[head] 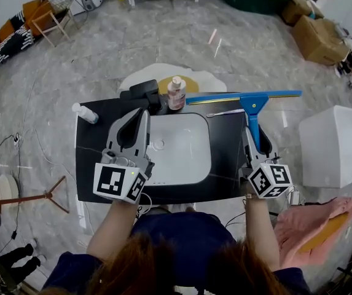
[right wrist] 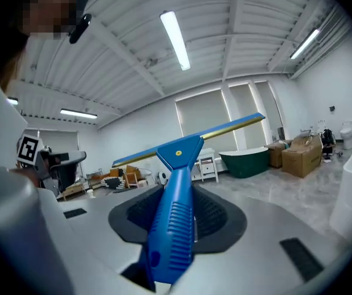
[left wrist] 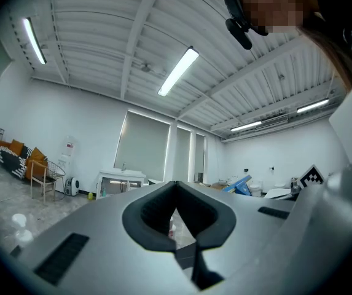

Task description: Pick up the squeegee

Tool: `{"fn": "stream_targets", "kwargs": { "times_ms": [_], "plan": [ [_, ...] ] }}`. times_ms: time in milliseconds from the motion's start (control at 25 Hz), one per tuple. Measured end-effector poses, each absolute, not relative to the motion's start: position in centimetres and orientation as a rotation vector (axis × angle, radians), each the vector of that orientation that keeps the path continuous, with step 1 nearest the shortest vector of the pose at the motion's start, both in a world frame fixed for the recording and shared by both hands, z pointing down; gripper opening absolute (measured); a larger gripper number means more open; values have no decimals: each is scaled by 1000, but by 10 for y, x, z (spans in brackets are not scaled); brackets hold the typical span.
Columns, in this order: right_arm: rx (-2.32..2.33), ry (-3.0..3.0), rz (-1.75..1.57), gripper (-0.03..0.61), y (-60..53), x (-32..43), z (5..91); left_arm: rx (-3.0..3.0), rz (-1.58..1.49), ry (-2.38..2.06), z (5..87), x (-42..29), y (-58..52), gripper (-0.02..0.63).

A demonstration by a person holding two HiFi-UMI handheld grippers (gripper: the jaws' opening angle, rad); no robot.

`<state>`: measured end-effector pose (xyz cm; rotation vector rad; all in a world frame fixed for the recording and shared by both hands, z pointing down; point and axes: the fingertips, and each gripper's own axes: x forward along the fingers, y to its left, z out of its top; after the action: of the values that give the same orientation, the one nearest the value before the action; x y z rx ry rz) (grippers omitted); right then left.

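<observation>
L forearm comes in from 6 o'clock in the head view. L tool [head: 143, 112] sits over the sink [head: 188, 165] at its 9 o'clock edge and points to 12. Left gripper view: L tool [left wrist: 176, 184] roughly level, pads meet at the tips, clenched on nothing.

R forearm also in from 6 o'clock, parallel to L. R tool [head: 254, 133] is at 3 o'clock of the sink, over the black surface [head: 225, 177], also pointing to 12.

R tool [right wrist: 180, 192] is partly open, jaws clamped on the ribbed blue handle of the squeegee [right wrist: 174, 232]. Handle runs straight out along the jaws.

Squeegee [head: 253, 108]: the blade bar [head: 243, 96] lies crosswise at the far end, at 1-2 o'clock of the sink, spanning 9 to 3. Right gripper view shows the blade against the far wall and windows, i.e. up in the air, not on the surface.

Also on the surface: soap bottle [head: 176, 93] at 12 o'clock of the sink, small white bottle [head: 85, 112] at the 10 o'clock corner.
</observation>
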<state>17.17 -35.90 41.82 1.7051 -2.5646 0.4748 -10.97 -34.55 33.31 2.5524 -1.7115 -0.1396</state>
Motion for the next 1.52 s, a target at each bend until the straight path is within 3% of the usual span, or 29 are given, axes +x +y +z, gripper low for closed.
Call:
{"fn": "stream_targets", "kwargs": {
  "times_ms": [680, 1520],
  "plan": [
    [1786, -2813, 198, 158, -345, 167, 303, 2554, -168, -1775, 308, -106, -330, 18],
    [1816, -2784, 56, 158, -337, 160, 283, 2543, -169, -1806, 304, -122, -324, 18]
  ]
}}
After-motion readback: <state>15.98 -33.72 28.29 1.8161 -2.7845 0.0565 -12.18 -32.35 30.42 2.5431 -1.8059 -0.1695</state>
